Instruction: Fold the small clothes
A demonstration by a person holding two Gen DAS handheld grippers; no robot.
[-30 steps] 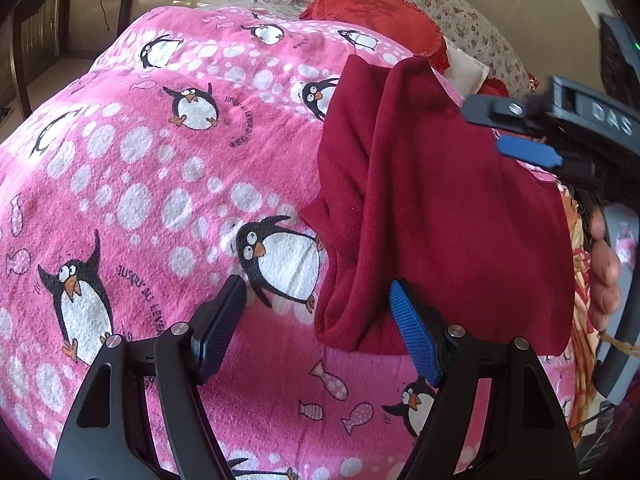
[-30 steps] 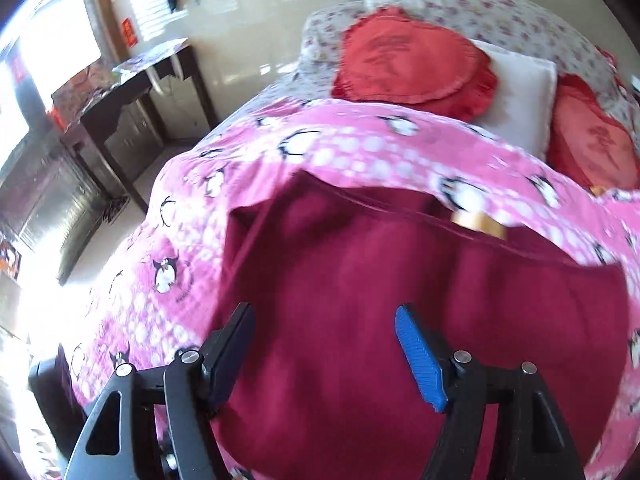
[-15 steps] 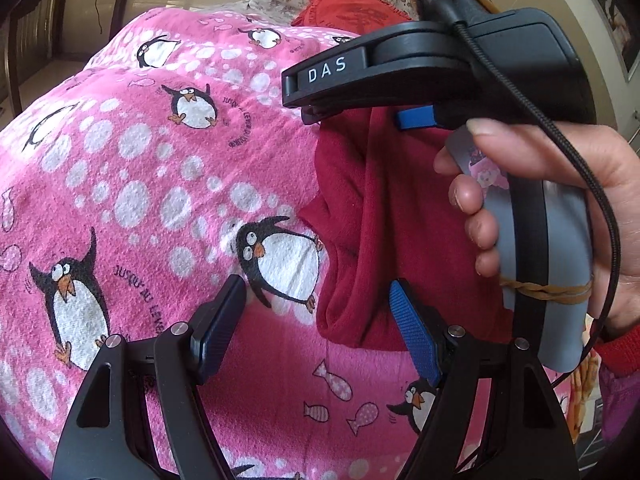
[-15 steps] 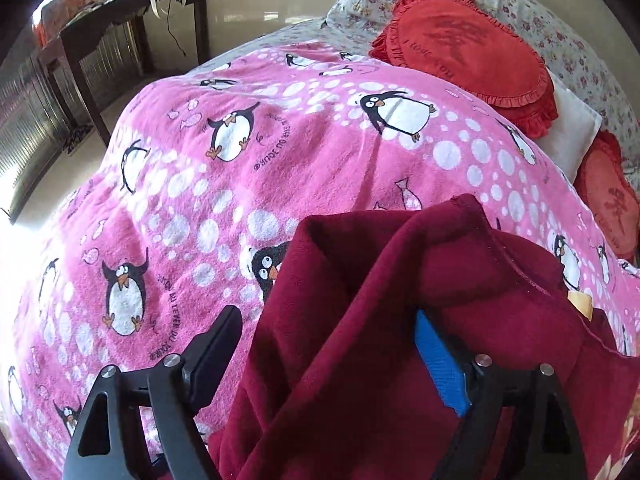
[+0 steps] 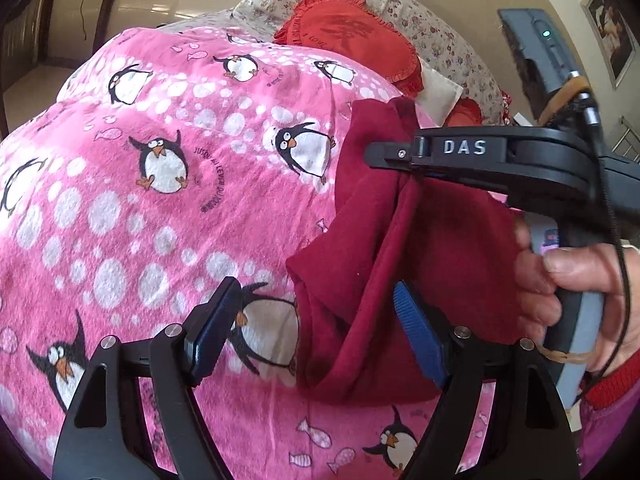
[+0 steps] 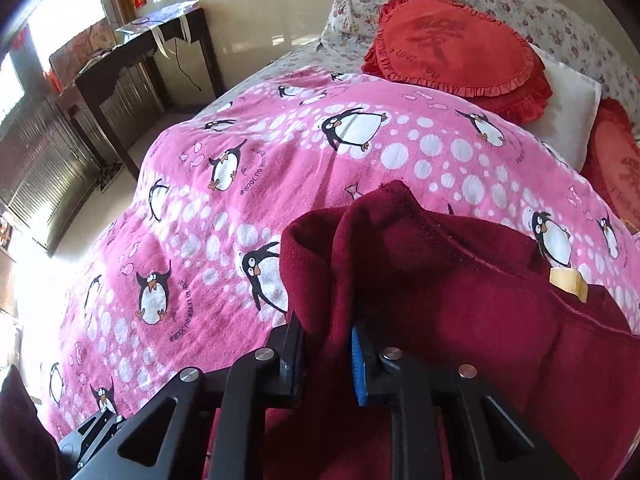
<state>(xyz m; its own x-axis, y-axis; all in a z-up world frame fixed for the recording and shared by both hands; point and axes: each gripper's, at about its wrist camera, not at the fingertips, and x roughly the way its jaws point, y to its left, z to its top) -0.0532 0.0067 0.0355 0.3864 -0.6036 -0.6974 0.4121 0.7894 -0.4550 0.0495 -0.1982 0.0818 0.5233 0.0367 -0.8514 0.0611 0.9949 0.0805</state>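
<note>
Right gripper [image 6: 326,354] closing, jaws nearly together with a raised fold of the garment [image 6: 460,320] pinched between the black pad and the blue pad; cloth fills the narrow gap. From the left wrist view the same gripper [image 5: 394,164] reaches in from the right, its tip at the garment's upper ridge, cloth drawn up into a peak there; a hand [image 5: 568,292] wraps its grey handle, red cuff at the wrist. Left gripper [image 5: 308,328] spread wide and opening, pads clear of the cloth on both sides; the garment's lower left edge lies between them and under the blue pad, not gripped. Garment [image 5: 384,280] is dark red fleece, bunched and partly doubled over, lying on the right part of the blanket [image 5: 140,220], one corner lifted by the right gripper. A pale yellow label [image 6: 568,282] shows at its far seam in the right wrist view. Blanket is pink with white spots, penguins and small fish, spread over a bed. Beyond it, at the head of the bed, a round red frilled cushion [image 6: 460,52] leans on floral pillows [image 6: 540,8]; a white pillow [image 6: 568,108] just beside it, a second red cushion [image 6: 618,168] at the right edge. Dark wooden desk [image 6: 132,60] stands against the wall on the left, papers on top.
</note>
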